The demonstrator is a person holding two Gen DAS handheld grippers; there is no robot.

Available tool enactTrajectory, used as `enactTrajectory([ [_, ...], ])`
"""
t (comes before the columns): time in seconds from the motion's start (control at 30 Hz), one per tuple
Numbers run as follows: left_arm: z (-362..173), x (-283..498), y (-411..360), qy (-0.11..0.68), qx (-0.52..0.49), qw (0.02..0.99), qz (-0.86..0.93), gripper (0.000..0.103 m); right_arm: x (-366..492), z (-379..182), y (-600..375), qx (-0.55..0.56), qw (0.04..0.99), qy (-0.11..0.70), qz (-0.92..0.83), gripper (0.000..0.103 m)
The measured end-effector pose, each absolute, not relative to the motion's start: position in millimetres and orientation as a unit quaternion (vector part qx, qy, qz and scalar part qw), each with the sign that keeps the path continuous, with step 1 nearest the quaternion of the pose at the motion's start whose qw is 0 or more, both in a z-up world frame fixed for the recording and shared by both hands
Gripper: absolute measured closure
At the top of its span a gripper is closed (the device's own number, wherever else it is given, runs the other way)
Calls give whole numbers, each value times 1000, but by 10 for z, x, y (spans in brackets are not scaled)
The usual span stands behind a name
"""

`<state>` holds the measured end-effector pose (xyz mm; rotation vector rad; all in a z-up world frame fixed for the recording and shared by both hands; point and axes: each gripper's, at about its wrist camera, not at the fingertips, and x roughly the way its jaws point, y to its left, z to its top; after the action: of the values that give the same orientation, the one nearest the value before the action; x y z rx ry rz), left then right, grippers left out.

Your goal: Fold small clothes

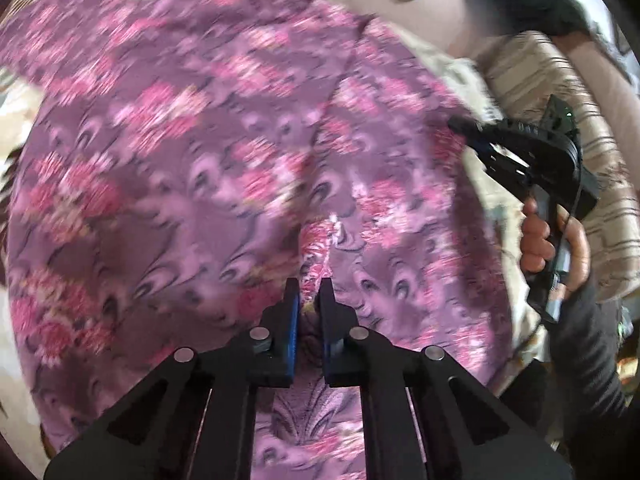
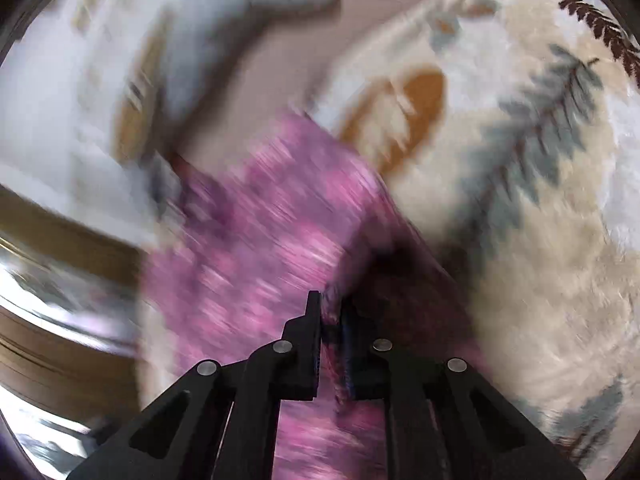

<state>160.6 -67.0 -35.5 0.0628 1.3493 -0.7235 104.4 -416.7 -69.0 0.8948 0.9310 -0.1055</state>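
A purple garment with pink flowers (image 1: 208, 160) lies spread over a cream blanket and fills most of the left wrist view. My left gripper (image 1: 309, 300) is shut on a bunched fold of this garment near its lower middle. In the same view the right gripper (image 1: 472, 136) reaches in at the garment's right edge, held by a hand (image 1: 548, 240). The right wrist view is blurred by motion: my right gripper (image 2: 331, 312) is shut on an edge of the purple garment (image 2: 260, 240), which hangs away from the fingers toward the upper left.
A cream blanket with grey-green and brown leaf prints (image 2: 540, 160) lies under the garment. A striped beige cushion (image 1: 560, 92) sits at the right. A pale blue cloth (image 2: 248, 12) lies at the far side. A brown wooden edge (image 2: 60, 240) shows at the left.
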Motion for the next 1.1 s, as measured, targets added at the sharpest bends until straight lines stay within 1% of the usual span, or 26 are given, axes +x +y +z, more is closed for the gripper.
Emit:
enactTrajectory([
  [0.03,-392,1623,-635,619,23,718,-318,96,1036,-753,-4137,403,795,450,-55,92],
  [0.07,-414,1635,-602,625,12,714,-314,96,972,-775,-4130,402,797,447,-52,92],
  [0.1,-403,1636,-552,629,-5,711,-315,96,847,-757,-4139,411,803,429,-51,89],
  [0.13,-380,1630,-522,629,-16,710,-317,95,733,-747,-4159,421,805,415,-54,83],
  [0.17,-348,1618,-490,627,-27,710,-319,93,615,-755,-4174,431,807,399,-56,66],
  [0.2,-331,1608,-478,626,-30,712,-317,90,529,-788,-4181,439,810,385,-58,63],
  [0.23,-314,1590,-456,628,-33,711,-316,86,500,-821,-4184,442,813,375,-51,63],
  [0.27,-315,1575,-443,631,-37,706,-318,77,458,-845,-4192,441,817,369,-44,63],
  [0.3,-332,1562,-435,636,-41,701,-320,64,440,-856,-4196,436,823,363,-38,63],
  [0.37,-376,1510,-456,647,-50,691,-319,53,465,-839,-4177,432,825,361,-39,61],
  [0.4,-395,1477,-484,650,-52,687,-321,51,504,-836,-4168,433,826,360,-37,55],
  [0.43,-395,1437,-502,649,-49,688,-322,50,508,-851,-4166,432,829,355,-30,51],
  [0.47,-379,1418,-529,645,-45,693,-321,50,489,-844,-4168,431,832,349,-22,44],
  [0.5,-362,1398,-561,641,-42,695,-323,55,487,-854,-4165,432,834,343,-17,40],
  [0.53,-350,1383,-599,641,-38,694,-327,67,503,-848,-4152,432,835,341,-15,38],
  [0.57,-334,1356,-649,644,-33,687,-336,87,514,-836,-4140,428,837,341,-10,32],
  [0.6,-316,1345,-682,646,-32,683,-340,88,545,-826,-4109,421,839,344,-4,31],
  [0.67,-184,1279,-713,637,-27,688,-346,89,585,-799,-4091,415,839,351,-5,31],
  [0.77,-34,1236,-623,628,-46,692,-353,89,599,-789,-4101,428,836,345,-5,32],
  [0.83,-71,1243,-550,635,-24,702,-322,89,607,-810,-4148,436,831,346,-7,37],
  [0.87,-138,1252,-549,642,-5,705,-303,89,617,-807,-4168,437,829,349,-17,45],
  [0.9,-212,1261,-532,650,9,703,-289,88,614,-803,-4185,438,829,348,-21,48],
  [0.93,-282,1274,-494,658,16,700,-276,88,601,-792,-4204,439,829,345,-30,49],
  [1.0,-314,1299,-402,665,-5,693,-277,87,547,-733,-4266,448,832,324,-46,50],
  [1.1,-160,1316,-355,646,-8,706,-290,86,627,-719,-4377,487,818,306,-21,49],
])
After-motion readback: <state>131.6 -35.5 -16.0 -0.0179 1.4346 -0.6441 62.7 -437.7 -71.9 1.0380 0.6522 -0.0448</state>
